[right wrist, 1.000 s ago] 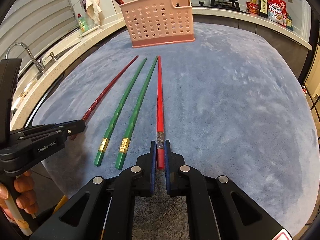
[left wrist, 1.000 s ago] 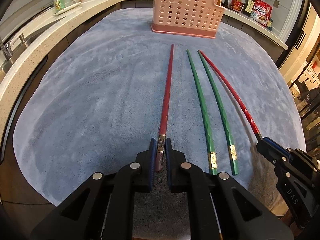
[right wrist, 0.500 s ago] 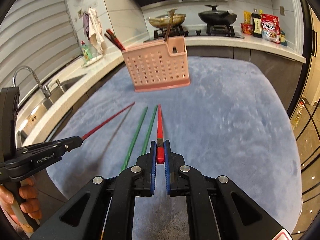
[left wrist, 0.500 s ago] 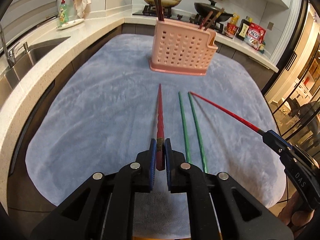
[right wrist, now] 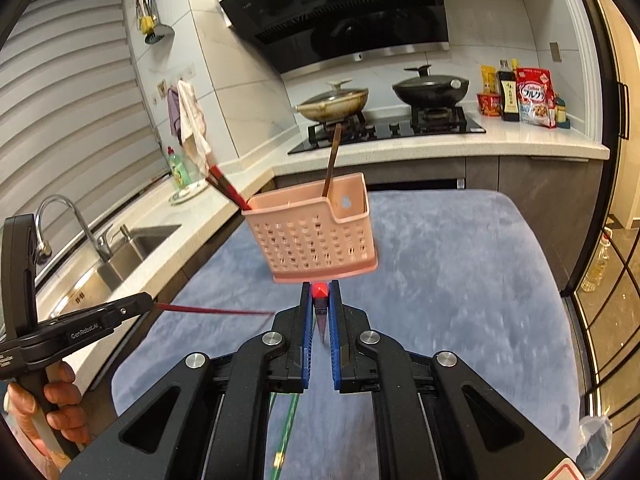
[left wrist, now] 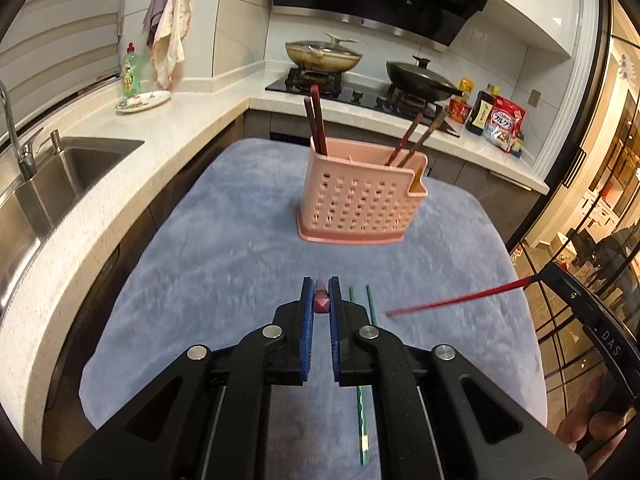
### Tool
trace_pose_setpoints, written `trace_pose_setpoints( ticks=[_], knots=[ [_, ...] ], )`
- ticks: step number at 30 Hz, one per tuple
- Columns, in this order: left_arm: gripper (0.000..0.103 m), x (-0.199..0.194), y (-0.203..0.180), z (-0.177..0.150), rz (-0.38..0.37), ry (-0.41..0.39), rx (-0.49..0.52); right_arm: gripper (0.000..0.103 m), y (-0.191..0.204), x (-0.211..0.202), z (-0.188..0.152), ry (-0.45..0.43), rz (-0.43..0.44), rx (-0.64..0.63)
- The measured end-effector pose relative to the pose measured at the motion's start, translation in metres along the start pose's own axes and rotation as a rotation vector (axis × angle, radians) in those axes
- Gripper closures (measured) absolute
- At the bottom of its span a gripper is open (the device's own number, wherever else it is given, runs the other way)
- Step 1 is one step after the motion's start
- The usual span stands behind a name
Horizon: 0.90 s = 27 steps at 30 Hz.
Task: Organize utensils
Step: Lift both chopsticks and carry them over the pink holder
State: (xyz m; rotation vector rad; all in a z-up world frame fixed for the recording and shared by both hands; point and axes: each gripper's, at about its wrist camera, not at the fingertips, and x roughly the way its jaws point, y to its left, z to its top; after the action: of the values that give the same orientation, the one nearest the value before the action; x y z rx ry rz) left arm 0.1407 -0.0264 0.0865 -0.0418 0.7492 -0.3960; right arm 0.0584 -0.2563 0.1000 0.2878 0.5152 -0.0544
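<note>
My left gripper (left wrist: 321,292) is shut on a dark red chopstick (left wrist: 321,305), seen end-on and held in the air above the blue-grey mat (left wrist: 224,264). My right gripper (right wrist: 320,297) is shut on a bright red chopstick (right wrist: 320,290), also lifted; from the left wrist view that chopstick (left wrist: 456,300) slants toward the mat. Two green chopsticks (left wrist: 370,308) lie on the mat between the grippers. The pink perforated holder (left wrist: 360,200) stands farther back with several chopsticks upright in it. In the right wrist view the left gripper (right wrist: 140,304) shows at the left edge.
A steel sink (left wrist: 72,172) and a white counter run along the left. At the back stands a stove with two lidded pans (right wrist: 430,90). A green soap bottle (left wrist: 131,76) and food packets (left wrist: 502,122) sit on the counter. Glass doors (left wrist: 600,200) stand on the right.
Both grippers have risen with their red chopsticks, lifting them off the mat, and both views have tilted up. The green chopsticks stayed on the mat.
</note>
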Motion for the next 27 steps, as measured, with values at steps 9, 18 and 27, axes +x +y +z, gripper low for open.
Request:
trace_pose_setpoints(
  ticks=[9, 18, 27],
  knots=[
    [0.096, 0.003, -0.006, 0.041, 0.009, -0.06, 0.016, 0.096, -0.003, 0.005, 0.04, -0.072, 0.007, 0.008],
    [0.096, -0.012, -0.022, 0.103, -0.021, -0.164, 0.036, 0.096, -0.006, 0.007, 0.097, -0.156, 0.087, 0.054],
    [0.096, -0.029, -0.038, 0.175, -0.029, -0.326, 0.037, 0.096, 0.001, 0.019, 0.17, -0.266, 0.134, 0.081]
  ],
)
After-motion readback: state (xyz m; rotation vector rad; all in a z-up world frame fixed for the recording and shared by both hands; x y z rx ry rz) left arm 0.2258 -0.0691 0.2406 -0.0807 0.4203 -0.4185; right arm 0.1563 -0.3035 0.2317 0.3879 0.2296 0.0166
